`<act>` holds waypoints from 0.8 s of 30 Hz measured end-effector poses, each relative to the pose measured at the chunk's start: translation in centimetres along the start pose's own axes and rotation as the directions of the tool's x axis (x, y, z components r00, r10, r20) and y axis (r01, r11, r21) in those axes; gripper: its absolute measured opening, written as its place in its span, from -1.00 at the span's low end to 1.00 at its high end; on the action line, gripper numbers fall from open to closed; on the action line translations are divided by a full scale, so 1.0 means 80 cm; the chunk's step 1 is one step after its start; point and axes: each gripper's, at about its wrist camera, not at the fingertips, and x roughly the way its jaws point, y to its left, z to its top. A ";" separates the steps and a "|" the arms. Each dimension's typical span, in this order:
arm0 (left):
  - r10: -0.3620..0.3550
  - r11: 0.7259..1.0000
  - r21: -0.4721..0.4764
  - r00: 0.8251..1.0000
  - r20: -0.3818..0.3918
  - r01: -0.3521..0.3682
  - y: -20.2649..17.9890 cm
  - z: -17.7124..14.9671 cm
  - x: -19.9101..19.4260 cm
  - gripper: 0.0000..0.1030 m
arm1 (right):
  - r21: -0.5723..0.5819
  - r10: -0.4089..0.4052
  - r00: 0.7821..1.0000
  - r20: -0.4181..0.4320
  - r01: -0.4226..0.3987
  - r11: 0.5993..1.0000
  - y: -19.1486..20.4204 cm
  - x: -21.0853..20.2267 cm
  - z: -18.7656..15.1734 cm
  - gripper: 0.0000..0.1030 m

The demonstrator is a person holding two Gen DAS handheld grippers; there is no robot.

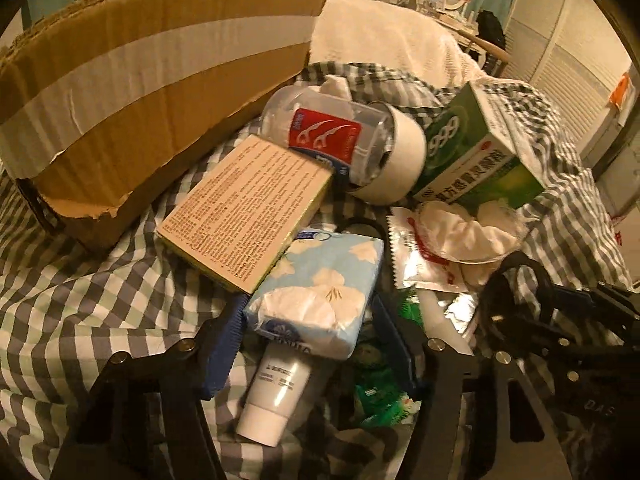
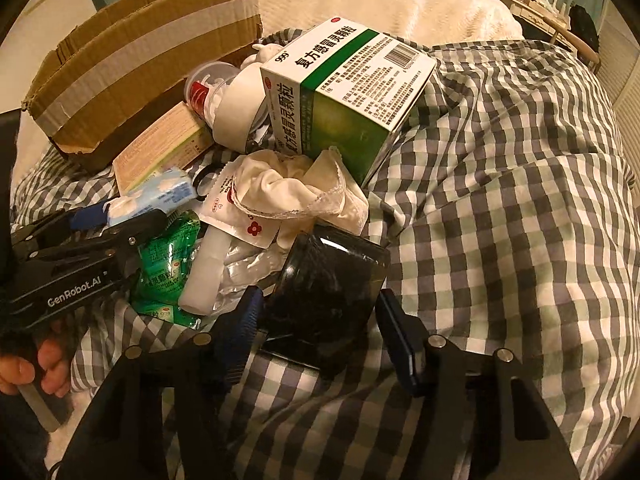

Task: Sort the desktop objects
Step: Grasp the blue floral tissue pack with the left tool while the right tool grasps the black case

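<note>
A blue flowered tissue pack (image 1: 316, 280) lies between the blue pads of my left gripper (image 1: 310, 336), which press on its two sides. A white tube (image 1: 276, 392) lies under the pack. Seen from the right wrist, the left gripper (image 2: 120, 216) reaches in from the left around the same tissue pack (image 2: 160, 194). My right gripper (image 2: 320, 320) is shut on a dark glass jar (image 2: 328, 292) that lies tilted on the checked cloth (image 2: 500, 240).
A taped cardboard box (image 1: 140, 80) stands at the back left. In the pile are a tan printed box (image 1: 248, 208), a clear floss-pick jar (image 1: 332, 132), a green-and-white medicine box (image 2: 340, 100), a white rag (image 2: 292, 188) and green sachets (image 2: 168, 264). A hand (image 2: 36, 368) holds the left gripper.
</note>
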 end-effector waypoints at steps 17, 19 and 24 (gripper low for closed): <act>-0.130 0.987 -0.097 0.991 -0.037 0.126 0.013 0.021 0.032 0.16 | 0.001 0.003 1.000 0.000 -0.003 1.000 -0.002 0.008 0.000 0.12; -0.110 0.991 -0.072 0.994 -0.024 0.109 0.007 0.019 0.029 0.12 | 0.000 0.002 1.000 0.000 -0.002 1.000 0.000 0.009 0.001 0.12; -0.070 0.997 -0.031 0.997 0.021 0.071 0.000 0.012 0.015 0.10 | -0.013 -0.008 1.000 0.010 0.008 1.000 0.003 0.007 -0.001 0.06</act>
